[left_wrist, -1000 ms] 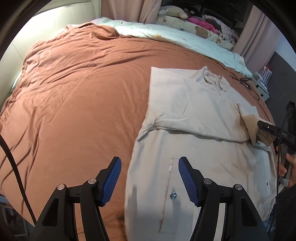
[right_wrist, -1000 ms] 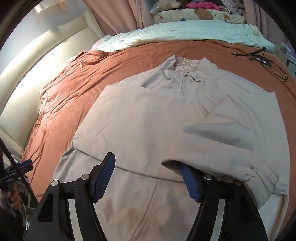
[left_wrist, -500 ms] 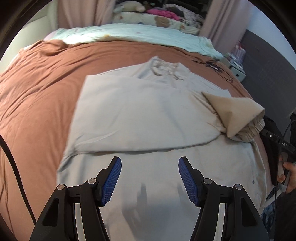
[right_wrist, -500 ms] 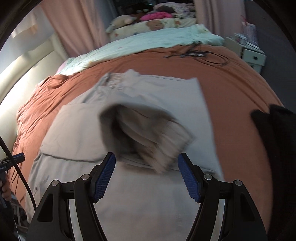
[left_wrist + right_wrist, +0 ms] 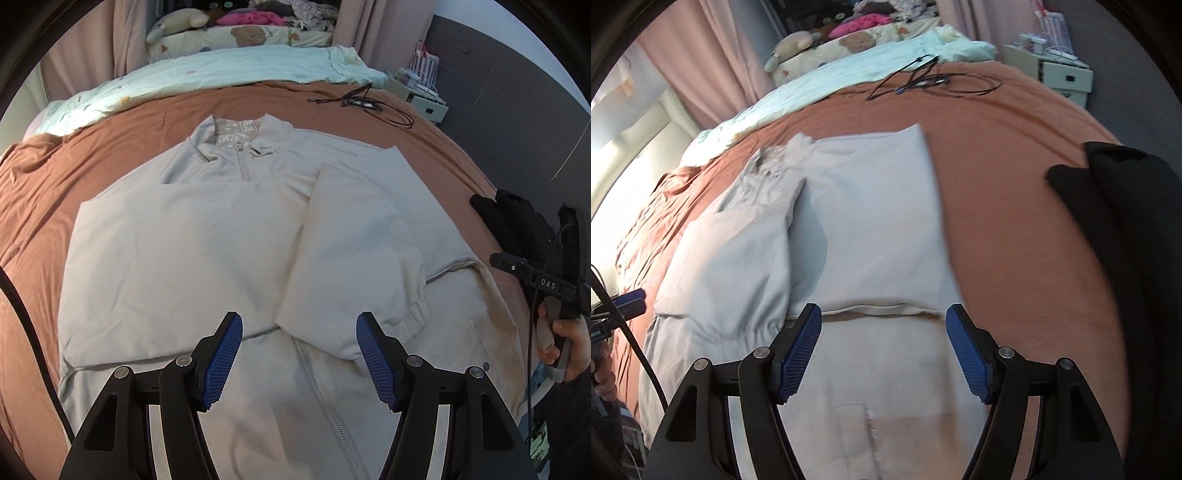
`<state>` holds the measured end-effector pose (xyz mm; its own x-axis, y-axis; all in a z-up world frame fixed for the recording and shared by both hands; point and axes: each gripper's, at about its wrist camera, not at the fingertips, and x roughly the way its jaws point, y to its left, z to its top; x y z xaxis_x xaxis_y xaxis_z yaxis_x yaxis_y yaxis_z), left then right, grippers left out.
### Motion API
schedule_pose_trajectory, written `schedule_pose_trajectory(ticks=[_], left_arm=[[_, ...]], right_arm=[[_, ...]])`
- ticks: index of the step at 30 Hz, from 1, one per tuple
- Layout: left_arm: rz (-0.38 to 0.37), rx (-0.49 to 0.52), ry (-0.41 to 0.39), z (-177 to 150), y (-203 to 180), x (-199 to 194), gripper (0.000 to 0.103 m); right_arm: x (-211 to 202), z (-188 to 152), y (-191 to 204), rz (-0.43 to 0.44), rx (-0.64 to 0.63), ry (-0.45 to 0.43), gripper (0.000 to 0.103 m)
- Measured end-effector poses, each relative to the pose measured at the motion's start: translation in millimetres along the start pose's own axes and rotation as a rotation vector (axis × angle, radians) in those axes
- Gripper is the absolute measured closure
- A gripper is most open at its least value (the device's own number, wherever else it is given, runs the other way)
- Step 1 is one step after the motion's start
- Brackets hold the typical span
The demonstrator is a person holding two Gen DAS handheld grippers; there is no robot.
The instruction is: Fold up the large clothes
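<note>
The jacket [image 5: 207, 266] lay flat, front up, on the brown cover [image 5: 110, 147], collar toward 12 o'clock and zip running down to 6 o'clock; both sleeves were folded in across the chest, the right sleeve [image 5: 351, 266] overlapping the left one, its cuff near the zip. The left gripper [image 5: 299, 358] hung over the lower front at 6 o'clock with its jaws spread wide and nothing between the blue pads [image 5: 221, 362]. The right gripper [image 5: 882, 347] stood likewise parted and empty over the hem side, seen from the left wrist at 3 o'clock in a hand [image 5: 565, 343]. A black garment [image 5: 1126, 221] lay at 3 o'clock of the jacket, cables [image 5: 362, 103] at 1 o'clock, a pale quilt [image 5: 221, 74] at 12 o'clock
</note>
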<state>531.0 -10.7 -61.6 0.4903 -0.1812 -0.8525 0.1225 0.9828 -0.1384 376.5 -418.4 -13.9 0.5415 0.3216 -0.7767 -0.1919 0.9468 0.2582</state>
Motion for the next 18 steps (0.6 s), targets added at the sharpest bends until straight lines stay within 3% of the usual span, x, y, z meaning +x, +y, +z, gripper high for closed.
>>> schedule_pose_trajectory(ticks=[5, 14, 15, 16, 18], left_arm=[[0.013, -0.036, -0.001, -11, 19, -6, 0.037], [0.061, -0.152, -0.015, -46, 97, -36, 0.037], [0.066, -0.167, -0.018, -52, 107, -41, 0.037], [0.069, -0.183, -0.021, -57, 116, -45, 0.037], [0.071, -0.209, -0.029, -65, 132, -50, 0.037]], right_arm=[[35, -2, 23, 0.103, -0.002, 0.063, 0.035], [104, -10, 53, 0.18, 0.036, 0.184, 0.034], [106, -8, 59, 0.183, 0.022, 0.176, 0.04], [108, -6, 64, 0.193, 0.011, 0.181, 0.068], [112, -3, 76, 0.192, -0.01, 0.201, 0.087]])
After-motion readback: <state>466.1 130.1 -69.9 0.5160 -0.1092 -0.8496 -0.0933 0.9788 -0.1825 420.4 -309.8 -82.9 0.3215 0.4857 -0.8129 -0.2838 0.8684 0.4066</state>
